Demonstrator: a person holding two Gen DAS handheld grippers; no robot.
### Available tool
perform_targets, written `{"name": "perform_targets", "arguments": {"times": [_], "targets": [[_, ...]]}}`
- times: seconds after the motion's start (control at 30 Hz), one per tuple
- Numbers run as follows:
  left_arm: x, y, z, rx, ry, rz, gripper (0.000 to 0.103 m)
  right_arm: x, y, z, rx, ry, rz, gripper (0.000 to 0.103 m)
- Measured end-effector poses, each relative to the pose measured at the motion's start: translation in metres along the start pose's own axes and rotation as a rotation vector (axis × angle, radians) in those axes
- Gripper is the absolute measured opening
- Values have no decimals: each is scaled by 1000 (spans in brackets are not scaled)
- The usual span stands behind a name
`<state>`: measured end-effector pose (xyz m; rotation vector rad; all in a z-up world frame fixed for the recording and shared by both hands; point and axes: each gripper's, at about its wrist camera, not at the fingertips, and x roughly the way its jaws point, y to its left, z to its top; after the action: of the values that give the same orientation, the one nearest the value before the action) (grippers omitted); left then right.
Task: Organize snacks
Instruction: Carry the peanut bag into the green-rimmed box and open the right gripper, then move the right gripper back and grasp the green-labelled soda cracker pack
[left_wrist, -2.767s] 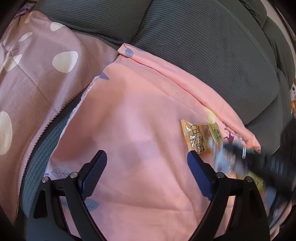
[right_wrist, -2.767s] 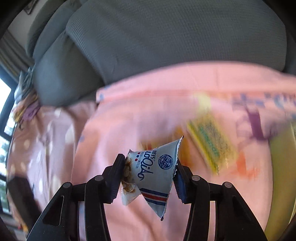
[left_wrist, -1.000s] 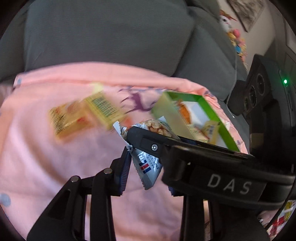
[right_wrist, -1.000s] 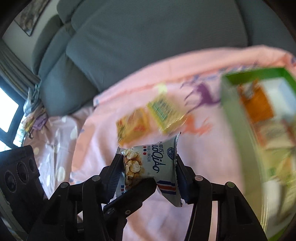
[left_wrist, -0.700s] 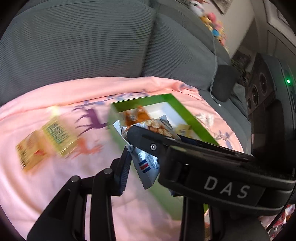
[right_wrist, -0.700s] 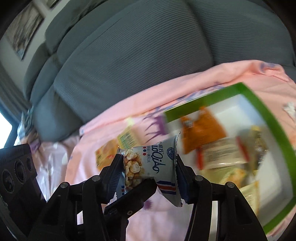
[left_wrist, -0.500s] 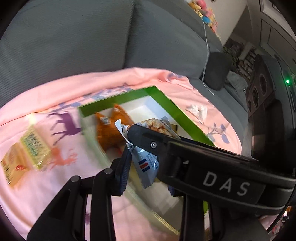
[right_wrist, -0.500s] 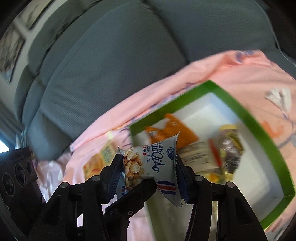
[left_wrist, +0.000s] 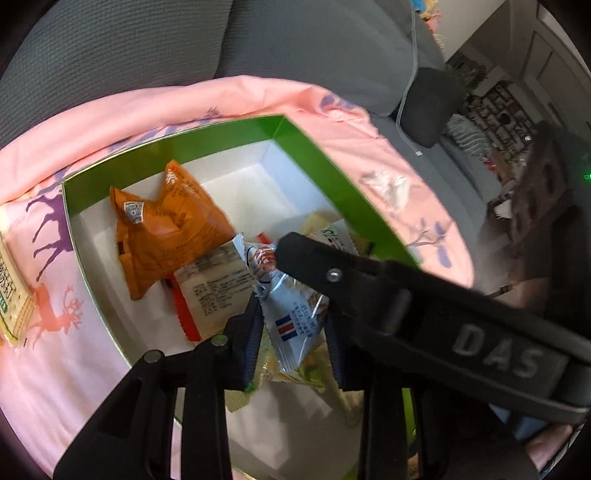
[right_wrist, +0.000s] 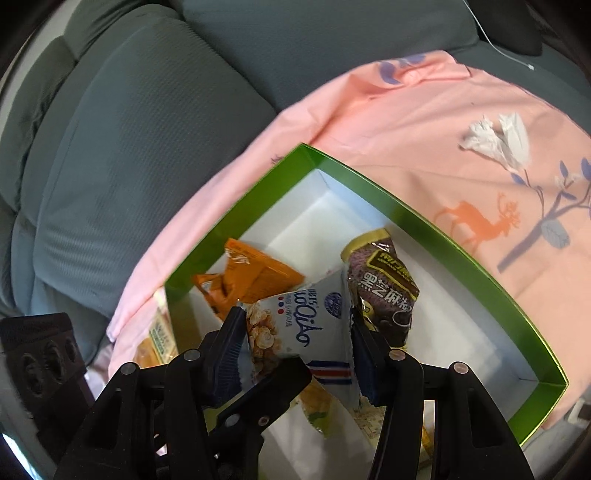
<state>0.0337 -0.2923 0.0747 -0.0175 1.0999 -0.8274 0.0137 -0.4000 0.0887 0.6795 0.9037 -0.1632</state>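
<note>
The right gripper (right_wrist: 297, 349) was clamped on a white-and-blue snack packet (right_wrist: 314, 325), its two blue pads pressing the packet's opposite sides. The left gripper (left_wrist: 291, 336) was closed in on the same packet (left_wrist: 293, 321) from the other direction, its pads touching or very nearly touching the wrapper; whether it carried any load could not be told. One of its fingers (right_wrist: 258, 398) crossed beneath the packet in the right wrist view. The packet hung above the interior of the green-walled box (right_wrist: 424, 221), over its near portion.

Beneath and beside it lay an orange snack bag (left_wrist: 162, 229) toward the far-left corner, a white packet with red trim (left_wrist: 214, 288), a dark purple sesame-type packet (right_wrist: 384, 288) just beside the right pad, and pale yellow-green packets (left_wrist: 306, 373) directly below. The far-right floor (right_wrist: 325, 218) of the box showed bare white. The box rested on a pink printed sheet (right_wrist: 443, 122) over a grey sofa (right_wrist: 129, 129); a further yellow-green packet (left_wrist: 9, 291) lay outside the box on the sheet.

In my assessment the step in hand was depositing the packet. It would be done well by lowering it before release, opening both sets of jaws together so that neither drags the wrapper sideways, and favouring the bare floor rather than stacking on the pile.
</note>
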Motion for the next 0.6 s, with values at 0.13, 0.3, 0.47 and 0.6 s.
{"name": "perform_targets", "arguments": {"times": [0.13,0.3,0.47,0.6], "targets": [[1,-6,-3,30,-11,46,32,1,-1,-1,9,1,-29,57],[-11,-5,-6,21,-40,43,35,-6,0,-2,1,-22,-24,57],[-45,3,-16,10,-125,90,62,-22,9,-6,-47,-105,-33,67],[-77,17,-27,-21,-186,121,78,-30,18,-11,-69,-144,12,75]]}}
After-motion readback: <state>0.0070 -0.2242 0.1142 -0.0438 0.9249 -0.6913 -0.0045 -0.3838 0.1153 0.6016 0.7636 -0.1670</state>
